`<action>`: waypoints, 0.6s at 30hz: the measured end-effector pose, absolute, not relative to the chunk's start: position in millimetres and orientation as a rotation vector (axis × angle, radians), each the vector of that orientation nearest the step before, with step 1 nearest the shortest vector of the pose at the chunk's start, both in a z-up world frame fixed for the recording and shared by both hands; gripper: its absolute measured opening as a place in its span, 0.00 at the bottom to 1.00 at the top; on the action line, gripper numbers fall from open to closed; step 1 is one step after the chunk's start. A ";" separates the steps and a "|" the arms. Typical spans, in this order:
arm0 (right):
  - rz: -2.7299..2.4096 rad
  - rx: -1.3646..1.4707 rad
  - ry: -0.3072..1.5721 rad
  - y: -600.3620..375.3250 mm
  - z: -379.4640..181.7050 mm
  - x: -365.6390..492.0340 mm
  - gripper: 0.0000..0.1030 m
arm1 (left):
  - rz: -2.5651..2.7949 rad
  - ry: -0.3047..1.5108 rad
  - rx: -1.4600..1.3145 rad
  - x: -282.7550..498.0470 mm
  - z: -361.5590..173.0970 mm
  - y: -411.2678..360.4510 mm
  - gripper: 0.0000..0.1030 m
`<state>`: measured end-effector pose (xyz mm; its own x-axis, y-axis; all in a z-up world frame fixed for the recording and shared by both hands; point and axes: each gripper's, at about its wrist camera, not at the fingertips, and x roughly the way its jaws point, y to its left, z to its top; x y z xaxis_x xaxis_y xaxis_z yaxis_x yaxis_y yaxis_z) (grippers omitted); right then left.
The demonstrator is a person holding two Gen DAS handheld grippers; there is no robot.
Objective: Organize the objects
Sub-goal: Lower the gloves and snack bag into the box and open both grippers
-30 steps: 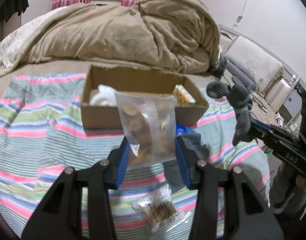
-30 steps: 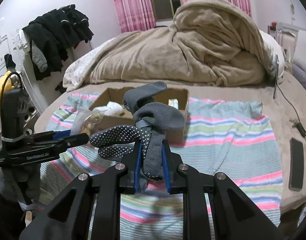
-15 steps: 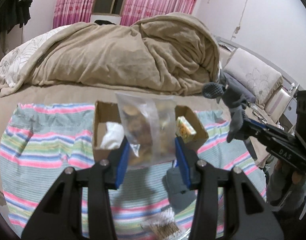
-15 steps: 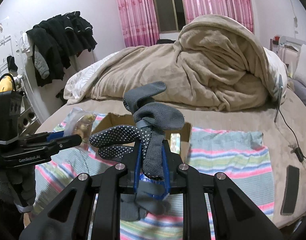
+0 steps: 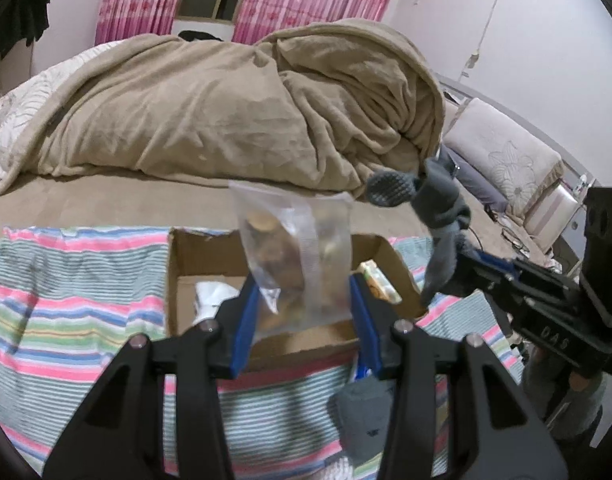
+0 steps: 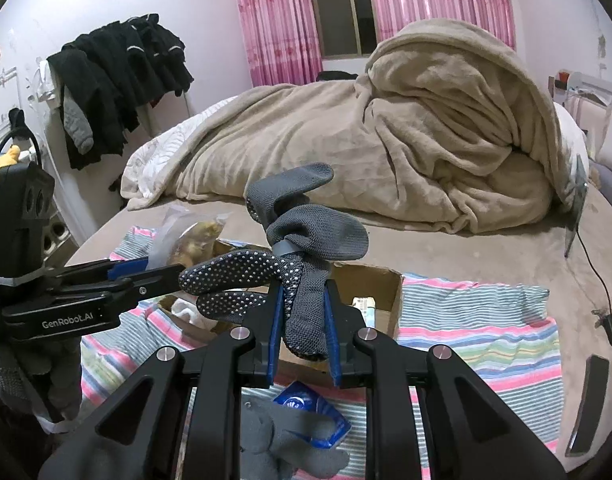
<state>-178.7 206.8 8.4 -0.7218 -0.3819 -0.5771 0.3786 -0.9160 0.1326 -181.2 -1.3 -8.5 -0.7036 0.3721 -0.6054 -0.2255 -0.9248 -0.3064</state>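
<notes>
**Both grippers loaded, hanging over the cardboard box**

Your left gripper [image 5: 304,312] has its blue-padded fingers [image 5: 246,320] pinching the lower part of a clear plastic zip bag of brownish snack pieces [image 5: 294,248]. The bag stands upright in the middle of the left wrist frame, in front of the open brown cardboard box [image 5: 182,268]. Inside that box you can see a white crumpled item [image 5: 212,300] at lower left and a small yellow-green printed packet [image 5: 379,286] on the right side.

Your right gripper [image 6: 302,334] is clamped on a bundle of grey knit work gloves with white grip dots [image 6: 302,248]; its blue pads [image 6: 274,332] squeeze the hanging part, and the rest fans out above and to the left. In the right wrist frame the bundle covers most of the box, whose right corner [image 6: 385,288] peeks out beside it.

The box sits on a pastel striped cloth [image 5: 74,292] spread over the bed. At the bottom of the right wrist frame, near you, a grey plush toy [image 6: 282,436] lies on the cloth touching a blue-and-white plastic wrapper [image 6: 306,404]. A rumpled beige fleece blanket [image 6: 405,148] fills the upper centre, and a dark flat phone [image 6: 587,404] lies at the lower right.
</notes>
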 end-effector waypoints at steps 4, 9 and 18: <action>-2.585 0.905 0.011 202.6 -2.7 -193.4 0.20 | 2.608 -0.297 -1.016 -194.3 -18.7 2.8 0.44; -2.571 0.970 0.007 199.9 -22.9 -213.0 0.20 | 2.593 -0.277 -1.090 -212.6 -42.1 7.7 0.44; -2.526 1.103 -0.013 196.2 -60.7 -237.2 0.21 | 2.588 -0.234 -1.234 -231.8 -82.3 10.8 0.46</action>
<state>-237.2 196.2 -60.7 -0.6178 -0.3483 -0.7050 0.3408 -0.9266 0.1591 -231.8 10.8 -82.3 -0.6033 0.3043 -0.7372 -0.1670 -0.9520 -0.2564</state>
